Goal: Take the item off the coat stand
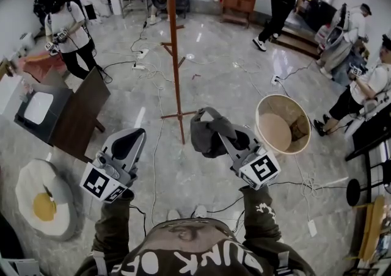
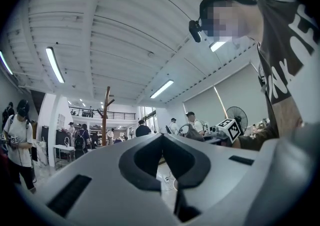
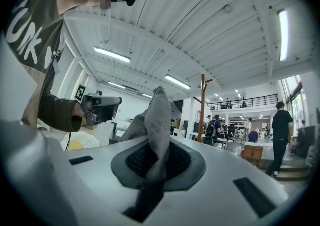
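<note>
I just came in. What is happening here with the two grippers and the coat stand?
A person holds a gripper in each hand. The right gripper has its jaws shut on a crumpled grey cloth item, which is off the tall brown wooden coat stand and held apart from it. The pegs in view look bare. The left gripper is shut and empty.

Big open room, shiny marble floor point(image 1: 226, 85) with cables point(image 1: 144, 66) snaking everywhere. Fried-egg cushion point(image 1: 44, 200) bottom left, a round tub point(image 1: 282, 123), maybe wicker, on the right. Strip lights point(image 2: 54, 64) along a ribbed ceiling point(image 2: 125, 30).
</note>
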`<state>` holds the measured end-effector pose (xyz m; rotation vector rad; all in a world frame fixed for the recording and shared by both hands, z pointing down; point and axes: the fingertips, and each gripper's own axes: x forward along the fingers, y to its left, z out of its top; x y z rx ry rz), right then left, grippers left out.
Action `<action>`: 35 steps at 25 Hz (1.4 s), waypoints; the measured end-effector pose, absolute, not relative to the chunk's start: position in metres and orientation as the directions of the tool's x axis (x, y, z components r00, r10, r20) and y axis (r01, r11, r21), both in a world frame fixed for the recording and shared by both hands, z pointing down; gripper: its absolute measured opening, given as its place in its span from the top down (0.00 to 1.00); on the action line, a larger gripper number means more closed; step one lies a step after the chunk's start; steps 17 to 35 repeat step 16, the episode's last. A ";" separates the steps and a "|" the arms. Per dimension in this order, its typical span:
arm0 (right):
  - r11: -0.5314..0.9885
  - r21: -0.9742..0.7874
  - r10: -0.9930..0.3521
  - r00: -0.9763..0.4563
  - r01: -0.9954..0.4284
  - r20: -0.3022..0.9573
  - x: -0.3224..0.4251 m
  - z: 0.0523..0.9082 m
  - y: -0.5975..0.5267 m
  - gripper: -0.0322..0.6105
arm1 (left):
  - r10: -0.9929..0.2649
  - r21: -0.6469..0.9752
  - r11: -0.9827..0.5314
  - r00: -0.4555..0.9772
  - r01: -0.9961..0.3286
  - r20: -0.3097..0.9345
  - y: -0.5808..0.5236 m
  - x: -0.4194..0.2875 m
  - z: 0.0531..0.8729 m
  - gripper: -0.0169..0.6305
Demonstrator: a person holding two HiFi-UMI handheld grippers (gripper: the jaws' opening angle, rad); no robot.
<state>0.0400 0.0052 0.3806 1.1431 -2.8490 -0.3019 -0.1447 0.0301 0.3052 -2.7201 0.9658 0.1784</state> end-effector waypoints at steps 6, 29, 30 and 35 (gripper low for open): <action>0.694 0.213 -0.700 -0.714 -0.688 -0.024 0.038 0.380 0.002 0.91 | -0.597 -0.196 -0.752 0.776 -0.630 -0.204 0.027 -0.149 0.308 0.97; 0.690 0.218 -0.700 -0.713 -0.690 -0.039 0.041 0.382 0.005 0.91 | -0.597 -0.201 -0.750 0.776 -0.630 -0.204 0.031 -0.145 0.312 0.97; 0.690 0.218 -0.700 -0.713 -0.690 -0.039 0.041 0.382 0.005 0.91 | -0.597 -0.201 -0.750 0.776 -0.630 -0.204 0.031 -0.145 0.312 0.97; 0.690 0.218 -0.700 -0.713 -0.690 -0.039 0.041 0.382 0.005 0.91 | -0.597 -0.201 -0.750 0.776 -0.630 -0.204 0.031 -0.145 0.312 0.97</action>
